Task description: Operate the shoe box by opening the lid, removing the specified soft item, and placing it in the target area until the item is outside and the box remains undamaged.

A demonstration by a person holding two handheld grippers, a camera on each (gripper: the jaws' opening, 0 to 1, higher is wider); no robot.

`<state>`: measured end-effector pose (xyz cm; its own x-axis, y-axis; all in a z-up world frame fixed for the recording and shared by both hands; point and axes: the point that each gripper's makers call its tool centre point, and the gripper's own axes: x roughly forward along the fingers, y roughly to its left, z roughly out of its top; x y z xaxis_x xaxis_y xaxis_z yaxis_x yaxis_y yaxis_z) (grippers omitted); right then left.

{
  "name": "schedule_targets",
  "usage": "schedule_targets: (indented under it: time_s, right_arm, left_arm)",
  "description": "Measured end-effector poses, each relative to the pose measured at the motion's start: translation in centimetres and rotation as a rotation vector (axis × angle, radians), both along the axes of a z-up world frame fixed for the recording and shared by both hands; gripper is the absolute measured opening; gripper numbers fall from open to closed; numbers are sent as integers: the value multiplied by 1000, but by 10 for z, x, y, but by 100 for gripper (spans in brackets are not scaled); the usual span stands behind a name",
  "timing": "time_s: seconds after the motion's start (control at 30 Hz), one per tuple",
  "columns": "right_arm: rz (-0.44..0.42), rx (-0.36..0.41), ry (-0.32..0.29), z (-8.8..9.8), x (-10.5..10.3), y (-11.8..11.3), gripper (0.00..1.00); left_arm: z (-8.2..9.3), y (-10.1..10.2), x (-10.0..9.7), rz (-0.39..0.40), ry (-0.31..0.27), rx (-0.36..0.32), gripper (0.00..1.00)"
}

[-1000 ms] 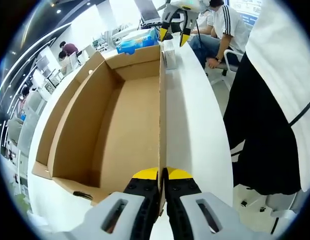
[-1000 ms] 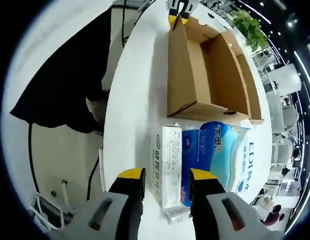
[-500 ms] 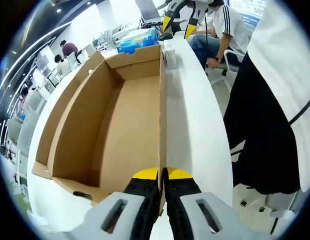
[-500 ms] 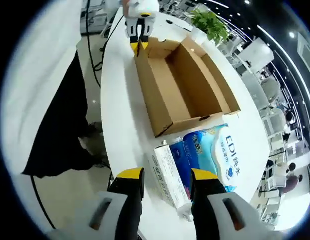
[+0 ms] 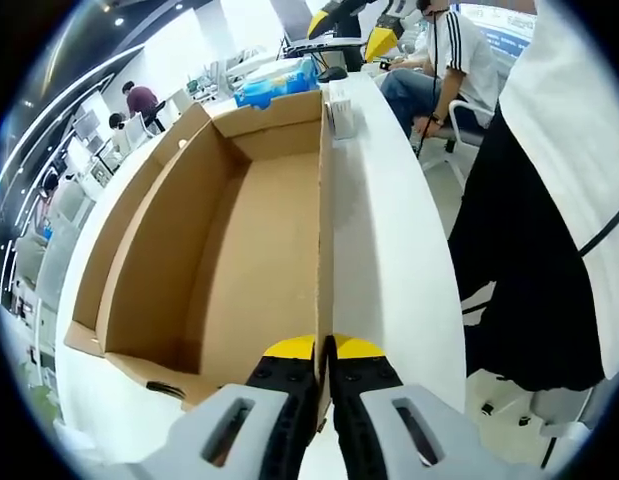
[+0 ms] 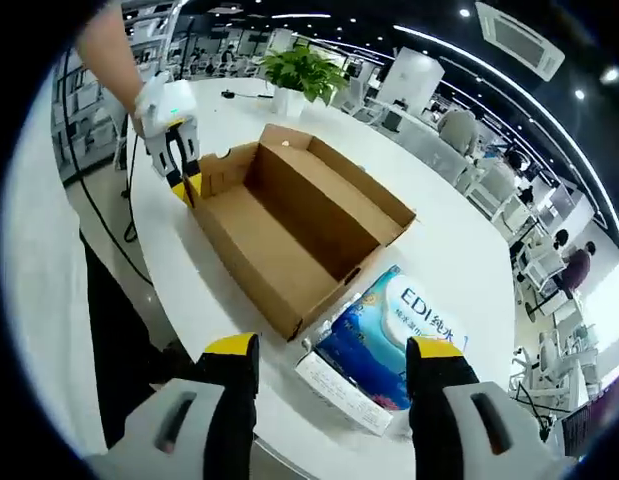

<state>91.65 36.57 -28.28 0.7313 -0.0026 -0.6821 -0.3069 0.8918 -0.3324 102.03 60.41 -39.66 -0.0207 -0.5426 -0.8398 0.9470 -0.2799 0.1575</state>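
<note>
The left gripper (image 5: 325, 348) clamps the near wall of the open, empty shoe box (image 6: 299, 225) on the white table (image 6: 429, 240), while the right gripper (image 6: 332, 350) hovers wide open above the blue tissue pack (image 6: 394, 330) lying just beside the box.

Tissue pack (image 5: 275, 80) mostly hidden behind box wall (image 5: 267, 113); print unreadable.

Pulled the right gripper (image 6: 332, 362) up and away from the tissue pack (image 6: 394, 335) and white carton (image 6: 341, 385), now lying well ahead of its open jaws. Spread those jaws wider too.
</note>
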Motion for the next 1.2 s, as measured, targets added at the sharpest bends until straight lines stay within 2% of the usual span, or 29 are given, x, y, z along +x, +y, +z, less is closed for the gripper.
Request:
schedule_targets:
  time_s: [0.07, 0.13, 0.17, 0.23, 0.33, 0.4, 0.47, 0.6, 0.67, 0.77, 0.93, 1.03, 1.1, 1.2]
  right_arm:
    - [17, -7, -9, 4, 3, 5, 56]
    - [65, -80, -39, 10, 8, 8, 46]
    - [83, -91, -42, 10, 8, 11, 44]
    - [81, -65, -33, 9, 7, 18, 46]
    - [89, -74, -55, 11, 9, 22, 47]
    - [78, -11, -49, 11, 11, 29, 47]
    - [87, -10, -49, 11, 13, 30, 47]
    - [125, 17, -17, 4, 15, 38, 46]
    - [147, 25, -1, 3, 15, 42, 39]
    - [163, -4, 5, 1, 19, 41, 30]
    - [191, -22, -6, -2, 33, 45, 31]
    - [269, -80, 48, -14, 39, 50, 33]
    - [322, -71, 87, -20, 40, 59, 35]
    - [364, -102, 77, -16, 48, 62, 35]
  left_arm:
    - [0, 0, 0, 2, -8, -7, 3]
    - [1, 0, -1, 1, -12, -9, 3]
    - [1, 0, -1, 3, -12, -9, 3]
    - [2, -1, -1, 3, -11, -11, 3]
    - [3, -1, -2, -9, -21, -17, 4]
    - [2, 0, -2, -13, -21, -12, 3]
    - [2, 0, -1, -10, -14, -14, 3]
    - [2, 0, -1, -8, -6, -13, 3]
    - [2, 0, 0, -8, -4, -12, 3]
    - [2, 0, 0, -2, -2, -11, 4]
    - [2, 0, -1, 0, -11, -10, 4]
    - [2, 0, 0, 4, -11, -12, 4]
    - [2, 0, 0, 5, -13, -10, 4]
    - [2, 0, -1, 3, -16, -16, 4]
